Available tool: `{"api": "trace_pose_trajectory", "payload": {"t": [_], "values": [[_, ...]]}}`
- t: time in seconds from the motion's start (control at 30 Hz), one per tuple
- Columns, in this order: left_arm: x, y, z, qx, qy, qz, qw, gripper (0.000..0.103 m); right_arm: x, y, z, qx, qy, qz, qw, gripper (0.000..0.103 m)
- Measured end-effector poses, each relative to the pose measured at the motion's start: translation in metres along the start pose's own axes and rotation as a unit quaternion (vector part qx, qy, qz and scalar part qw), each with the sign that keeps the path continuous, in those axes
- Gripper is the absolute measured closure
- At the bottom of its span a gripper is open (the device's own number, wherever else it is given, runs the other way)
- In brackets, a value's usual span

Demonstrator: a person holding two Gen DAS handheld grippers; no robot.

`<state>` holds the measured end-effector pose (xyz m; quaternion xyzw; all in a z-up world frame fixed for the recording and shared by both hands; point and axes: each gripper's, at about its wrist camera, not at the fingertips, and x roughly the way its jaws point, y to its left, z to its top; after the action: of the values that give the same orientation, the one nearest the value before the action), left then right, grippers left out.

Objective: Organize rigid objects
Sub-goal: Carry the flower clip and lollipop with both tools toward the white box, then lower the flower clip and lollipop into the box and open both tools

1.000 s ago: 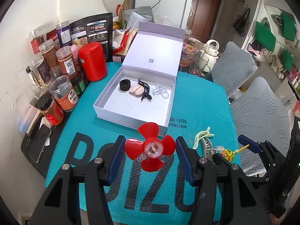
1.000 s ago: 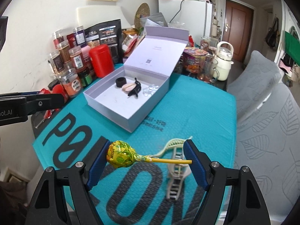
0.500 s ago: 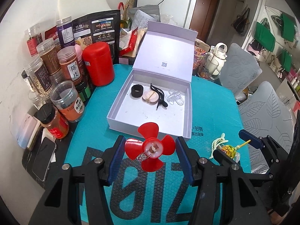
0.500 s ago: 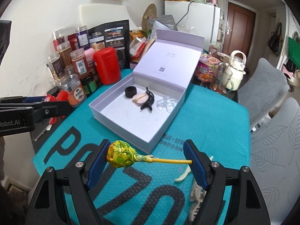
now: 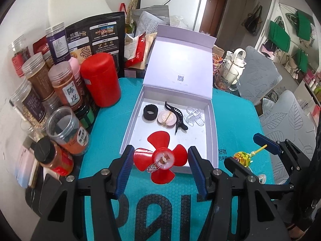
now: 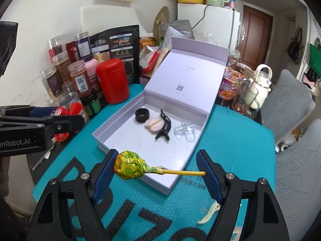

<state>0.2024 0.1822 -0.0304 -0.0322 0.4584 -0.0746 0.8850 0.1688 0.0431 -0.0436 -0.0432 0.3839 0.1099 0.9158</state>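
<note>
My left gripper (image 5: 160, 160) is shut on a red four-petal flower clip (image 5: 161, 157) and holds it over the near edge of the open white box (image 5: 128, 129). My right gripper (image 6: 158, 170) is shut on a yellow-wrapped lollipop (image 6: 130, 165), its stick across the jaws, above the box's near corner (image 6: 170, 186). The lollipop also shows in the left wrist view (image 5: 242, 157). In the box lie a black ring (image 5: 150, 114), a pink round compact (image 5: 166, 118), a black hair claw (image 5: 176, 116) and a clear clip (image 5: 194, 115).
The box's lid (image 5: 180, 64) stands upright at the back. A red canister (image 5: 100, 78) and several spice jars (image 5: 66, 86) crowd the left side. A cream hair claw (image 6: 209, 212) lies on the teal mat (image 6: 230, 140). A kettle jug (image 6: 258, 89) stands back right.
Both grippers moved forward toward the box with their loads; the flower clip and the lollipop now hang over its near edge. The cream hair claw stays behind on the mat.
</note>
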Motion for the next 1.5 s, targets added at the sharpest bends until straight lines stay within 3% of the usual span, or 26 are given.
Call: {"api": "trace_pose_trajectory", "payload": {"t": [0.53, 1.1, 1.5], "values": [[0.076, 0.009, 0.06, 0.04, 0.016, -0.023, 0.9988, 0.049, 0.067, -0.026, 0.043, 0.012, 0.007, -0.018, 1.0, 0.024], [0.163, 0.013, 0.09, 0.087, 0.039, -0.029, 0.9951, 0.049, 0.149, -0.053, 0.057, 0.023, 0.027, -0.033, 0.999, 0.023], [0.202, 0.006, 0.095, 0.106, 0.06, -0.033, 0.992, 0.049, 0.191, -0.064, 0.06, 0.021, 0.046, -0.035, 0.998, 0.024]]}}
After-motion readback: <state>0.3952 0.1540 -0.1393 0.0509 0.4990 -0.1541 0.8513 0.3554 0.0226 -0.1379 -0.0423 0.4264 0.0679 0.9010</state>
